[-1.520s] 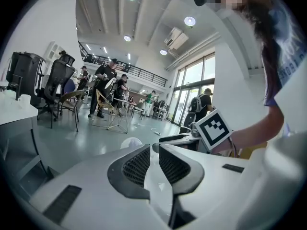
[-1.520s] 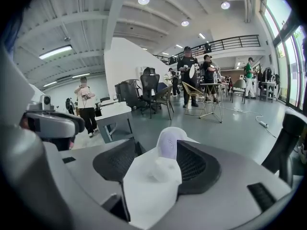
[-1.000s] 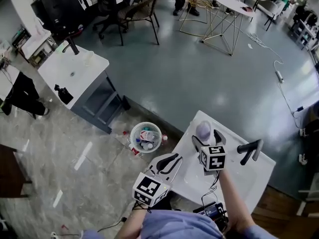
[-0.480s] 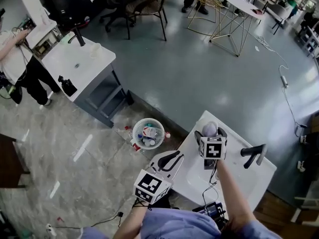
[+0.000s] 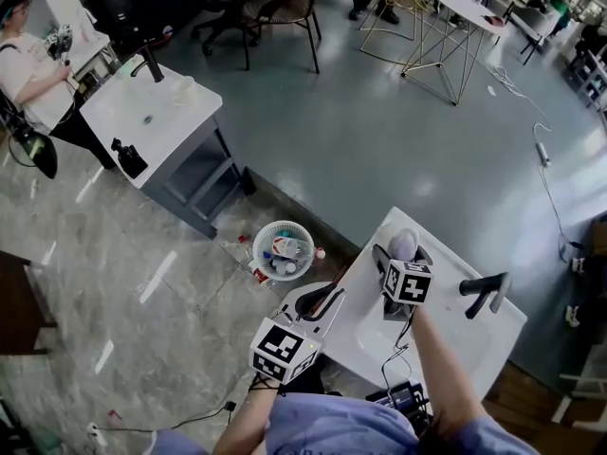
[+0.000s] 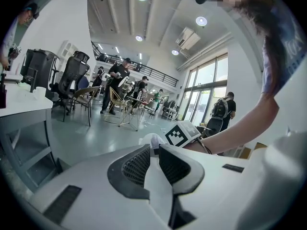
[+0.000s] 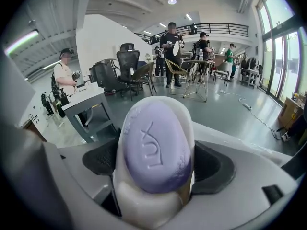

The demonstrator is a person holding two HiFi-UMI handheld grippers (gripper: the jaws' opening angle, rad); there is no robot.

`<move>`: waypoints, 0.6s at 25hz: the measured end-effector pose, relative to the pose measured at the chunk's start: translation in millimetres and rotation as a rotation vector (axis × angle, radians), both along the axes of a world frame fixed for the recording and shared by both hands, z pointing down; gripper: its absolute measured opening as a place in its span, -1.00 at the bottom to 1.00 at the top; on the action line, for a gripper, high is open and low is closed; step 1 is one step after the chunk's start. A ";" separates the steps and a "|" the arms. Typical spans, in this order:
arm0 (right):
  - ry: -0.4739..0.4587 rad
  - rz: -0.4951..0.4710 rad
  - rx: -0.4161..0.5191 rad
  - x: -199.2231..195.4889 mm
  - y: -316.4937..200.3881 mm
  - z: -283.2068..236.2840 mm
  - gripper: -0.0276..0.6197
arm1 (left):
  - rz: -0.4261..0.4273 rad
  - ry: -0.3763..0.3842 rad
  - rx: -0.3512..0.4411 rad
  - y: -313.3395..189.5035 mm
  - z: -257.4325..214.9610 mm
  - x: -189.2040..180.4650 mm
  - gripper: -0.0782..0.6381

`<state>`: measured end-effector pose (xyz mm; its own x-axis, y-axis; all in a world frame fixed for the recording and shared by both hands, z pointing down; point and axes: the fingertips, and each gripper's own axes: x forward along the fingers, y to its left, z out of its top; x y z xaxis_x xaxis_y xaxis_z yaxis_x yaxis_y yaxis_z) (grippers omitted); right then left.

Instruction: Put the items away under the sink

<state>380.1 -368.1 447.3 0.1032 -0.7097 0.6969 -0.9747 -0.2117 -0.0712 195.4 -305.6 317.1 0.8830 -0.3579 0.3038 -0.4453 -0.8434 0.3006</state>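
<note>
A purple soap bar (image 7: 156,145) lies in a white soap dish (image 7: 144,205) at the far corner of the white sink counter (image 5: 493,339). My right gripper (image 5: 402,254) reaches down over it, and the dish sits between its black pads (image 7: 103,162). Its jaws have just been opening and stand wide around the dish; I see no clear squeeze on it. The soap (image 5: 403,245) shows just past the marker cube. My left gripper (image 5: 318,301) hovers at the counter's left edge, with its jaws together and nothing between them. The left gripper (image 6: 153,150) faces the right gripper's cube (image 6: 182,134).
A black faucet (image 5: 479,292) rises at the counter's right. A white waste basket (image 5: 283,250) with rubbish stands on the floor to the left. Farther off is a second white vanity (image 5: 152,126) over a grey cabinet (image 5: 194,183), with a person (image 5: 28,60) beside it.
The right gripper has sunk and moved in, so its jaws now flank the soap dish rather than sitting behind it. The left gripper has barely shifted.
</note>
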 end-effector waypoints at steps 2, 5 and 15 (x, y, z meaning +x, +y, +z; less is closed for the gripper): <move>-0.002 -0.005 -0.013 0.6 2.5 0.5 0.45 | 0.007 0.000 0.001 2.0 -1.6 0.9 -0.64; 0.010 -0.065 -0.054 -5.3 11.6 -0.1 0.45 | 0.016 -0.001 0.001 5.2 -2.9 0.2 -0.64; 0.015 -0.206 -0.100 -41.4 52.6 -0.8 0.45 | 0.009 -0.016 -0.003 10.1 4.7 -11.9 -0.64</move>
<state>338.7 -315.5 446.5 -0.0257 -0.6442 0.7644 -0.9989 -0.0138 -0.0452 183.5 -295.5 321.9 0.8813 -0.3487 0.3189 -0.4421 -0.8467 0.2960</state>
